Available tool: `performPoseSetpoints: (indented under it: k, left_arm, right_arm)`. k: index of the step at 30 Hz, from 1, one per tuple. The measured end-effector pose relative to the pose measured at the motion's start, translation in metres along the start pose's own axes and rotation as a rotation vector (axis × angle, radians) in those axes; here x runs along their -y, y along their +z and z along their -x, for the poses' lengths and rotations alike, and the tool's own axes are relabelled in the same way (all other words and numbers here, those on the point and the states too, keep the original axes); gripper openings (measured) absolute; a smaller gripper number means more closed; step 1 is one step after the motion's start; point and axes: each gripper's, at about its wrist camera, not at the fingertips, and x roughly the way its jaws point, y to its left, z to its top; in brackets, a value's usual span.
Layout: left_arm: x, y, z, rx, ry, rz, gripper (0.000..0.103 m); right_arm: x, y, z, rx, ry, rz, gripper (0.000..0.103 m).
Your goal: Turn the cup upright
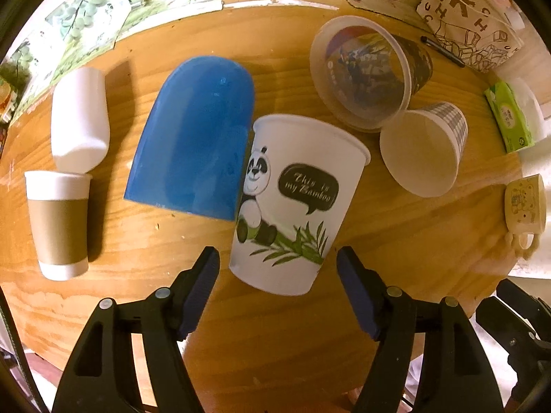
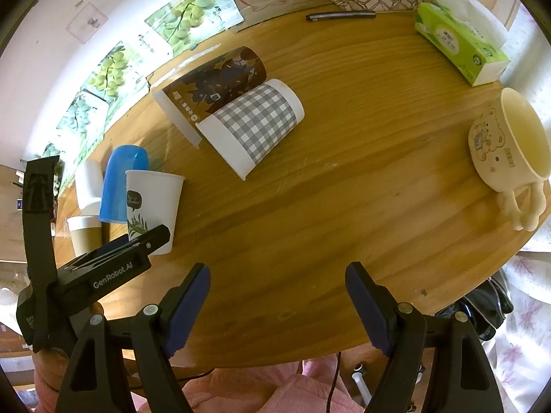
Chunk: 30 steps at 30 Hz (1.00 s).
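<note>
A white paper cup with a panda print (image 1: 296, 199) stands upright on the wooden table (image 1: 241, 327), mouth up; it also shows in the right wrist view (image 2: 153, 206). My left gripper (image 1: 278, 268) is open, its fingers either side of the cup's base and not touching it. A brown patterned cup (image 2: 213, 82) and a grey checked cup (image 2: 255, 124) lie on their sides, touching each other. My right gripper (image 2: 277, 285) is open and empty over the table's near edge.
A blue cup (image 1: 196, 134) and a white cup (image 1: 80, 117) stand mouth down at left, beside an upright brown-sleeved cup (image 1: 58, 220). A cream mug (image 2: 509, 144), a green tissue box (image 2: 458, 44) and a pen (image 2: 341, 15) are at right.
</note>
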Motion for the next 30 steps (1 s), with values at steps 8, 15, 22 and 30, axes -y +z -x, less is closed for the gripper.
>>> performPoseSetpoints:
  k: [8, 15, 22, 30]
  left_arm:
    - [0.014, -0.012, 0.000, 0.018, -0.005, -0.024, 0.074]
    - [0.027, -0.010, -0.005, 0.014, -0.004, -0.064, 0.066]
    - [0.029, -0.005, -0.009, 0.008, -0.002, -0.074, 0.057]
    - [0.021, -0.024, 0.005, 0.052, 0.025, -0.109, 0.057]
  right_arm:
    - [0.002, -0.003, -0.001, -0.007, -0.005, -0.008, 0.081]
    - [0.008, -0.006, -0.001, -0.014, -0.013, -0.026, 0.081]
    - [0.011, -0.007, -0.002, -0.016, -0.016, -0.041, 0.081]
    - [0.009, -0.010, -0.002, -0.017, -0.011, -0.023, 0.081]
